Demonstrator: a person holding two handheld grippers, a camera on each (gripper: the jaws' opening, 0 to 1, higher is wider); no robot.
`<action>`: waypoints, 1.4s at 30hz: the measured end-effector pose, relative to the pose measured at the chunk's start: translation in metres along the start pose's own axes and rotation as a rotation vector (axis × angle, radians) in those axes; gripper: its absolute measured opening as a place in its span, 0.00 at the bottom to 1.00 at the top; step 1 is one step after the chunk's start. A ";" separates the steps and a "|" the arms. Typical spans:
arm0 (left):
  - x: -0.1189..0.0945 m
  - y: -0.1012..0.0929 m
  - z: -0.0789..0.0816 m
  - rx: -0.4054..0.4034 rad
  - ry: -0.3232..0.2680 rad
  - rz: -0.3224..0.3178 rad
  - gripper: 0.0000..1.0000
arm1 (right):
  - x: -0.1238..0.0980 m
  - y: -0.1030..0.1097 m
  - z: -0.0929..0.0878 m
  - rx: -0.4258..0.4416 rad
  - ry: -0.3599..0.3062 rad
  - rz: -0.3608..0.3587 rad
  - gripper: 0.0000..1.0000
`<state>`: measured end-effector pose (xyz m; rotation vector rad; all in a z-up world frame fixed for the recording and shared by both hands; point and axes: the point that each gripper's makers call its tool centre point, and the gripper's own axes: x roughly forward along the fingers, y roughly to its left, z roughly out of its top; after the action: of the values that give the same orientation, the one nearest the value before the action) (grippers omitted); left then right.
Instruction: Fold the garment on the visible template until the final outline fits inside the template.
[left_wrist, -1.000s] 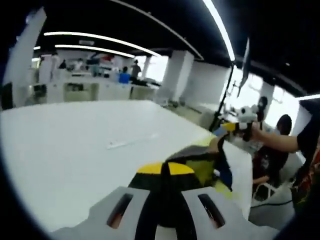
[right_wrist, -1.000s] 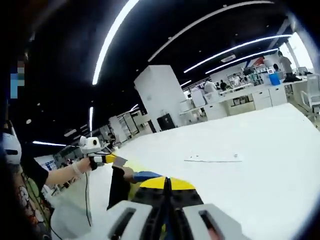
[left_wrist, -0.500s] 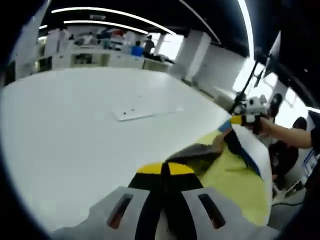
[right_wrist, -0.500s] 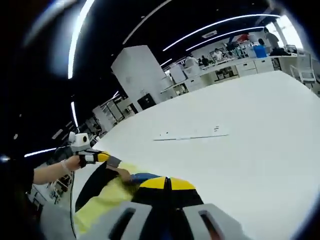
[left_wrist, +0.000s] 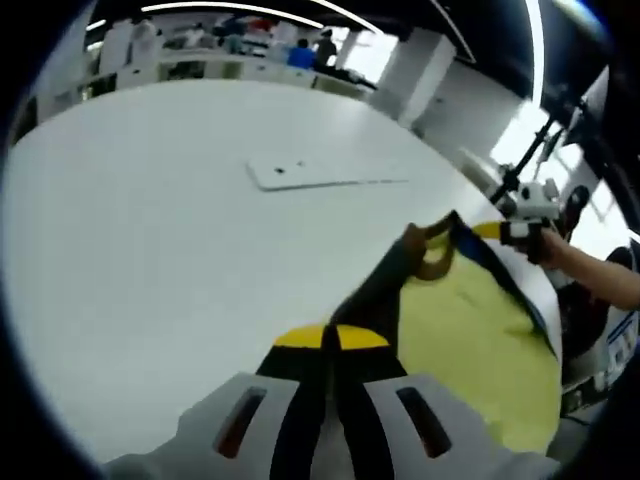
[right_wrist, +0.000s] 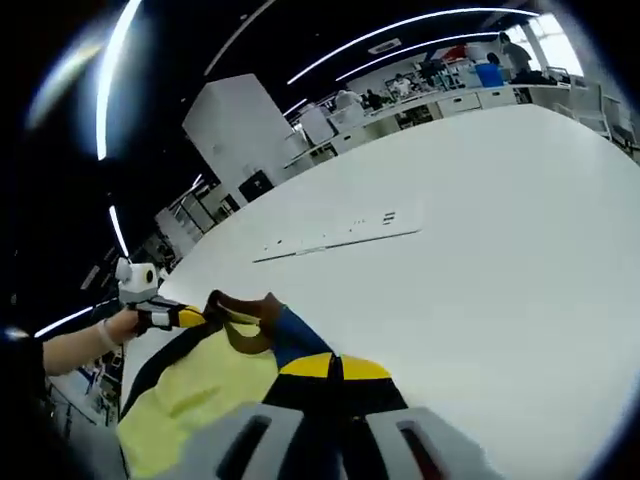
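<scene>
From the left gripper view, the left gripper (left_wrist: 331, 338) has its yellow-tipped jaws pressed together on a dark edge of the garment (left_wrist: 470, 340), a yellow top with dark and blue trim and a brown collar. The cloth stretches away from those jaws across the white table (left_wrist: 150, 230) toward the right gripper (left_wrist: 497, 230), which comes in from the right with a person's hand (left_wrist: 548, 243) around it; its tip meets the blue-edged corner of the garment, though how its jaws stand is too small to make out here. Farther up the table, well apart from the garment, lies a flat white sheet (left_wrist: 320, 172). In the right gripper view, the right gripper (right_wrist: 334, 367) likewise has its jaws closed tight, with the blue trim of the garment (right_wrist: 200, 385) running right into them. The yellow body of the top hangs slack between the two tools, its brown collar facing up. The left gripper (right_wrist: 192, 317) shows at the far corner, held in a hand (right_wrist: 112, 325), its tip at the garment's dark edge. The white sheet (right_wrist: 335, 238) lies beyond on the table (right_wrist: 500, 240).
</scene>
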<state>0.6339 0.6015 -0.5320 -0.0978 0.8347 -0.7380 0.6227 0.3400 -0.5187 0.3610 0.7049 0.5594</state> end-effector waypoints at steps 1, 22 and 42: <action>0.000 -0.001 0.002 0.037 -0.004 -0.002 0.00 | 0.001 0.000 0.001 -0.009 -0.003 0.000 0.00; -0.011 -0.015 0.016 0.157 -0.083 -0.013 0.34 | 0.004 0.026 0.004 -0.254 -0.032 0.079 0.29; -0.042 -0.068 0.012 0.287 -0.099 -0.141 0.91 | -0.021 0.063 -0.012 -0.318 -0.022 0.153 0.93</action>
<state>0.5855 0.5744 -0.4726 0.0645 0.6252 -0.9710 0.5789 0.3788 -0.4855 0.1241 0.5583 0.7987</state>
